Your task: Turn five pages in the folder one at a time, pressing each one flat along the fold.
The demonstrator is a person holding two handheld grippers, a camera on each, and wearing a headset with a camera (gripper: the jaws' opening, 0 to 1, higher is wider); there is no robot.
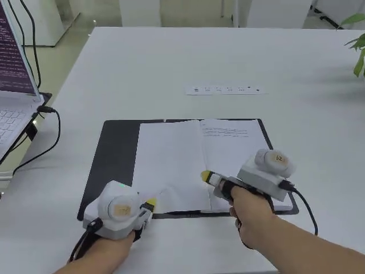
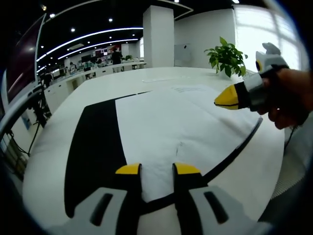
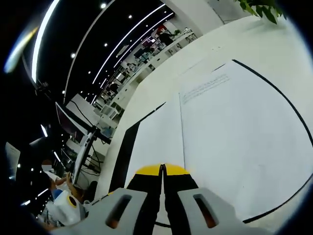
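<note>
table (image 1: pixel 239 57): white and broad, seen from the head view
folder (image 1: pixel 117 160): black, lying open and flat on the table just in front of the person; its bare inner cover shows to the left of the sheets
left page (image 1: pixel 171 157): white and blank, reaching from the bare cover across to the fold (image 1: pixel 204 154); its near edge is slightly rumpled
right page (image 1: pixel 236 145): white, with a few lines of fine print at its far end, too small to read
fold: runs from the far edge of the folder to the near edge, between the two pages
left gripper (image 1: pixel 150 204): at the near edge of the left page, close to the folder's near-left corner; in the left gripper view its two yellow-tipped jaws stand a little apart, a narrow gap with white paper showing between them; whether the tips touch the sheet cannot be told
right gripper (image 1: pixel 205 176): held in a hand (image 1: pixel 250 206), pointing leftward with its yellow tip on the fold toward the near end; in the right gripper view the jaws are pressed together with no gap and nothing seen between them, lying over the line where the two pages meet
surroundings: an open laptop (image 1: pixel 11 97) at the table's left edge with a black cable (image 1: pixel 54 134) trailing from it, a white power strip (image 1: pixel 225 89) beyond the folder, a green plant (image 1: pixel 358 43) at the far right
</note>
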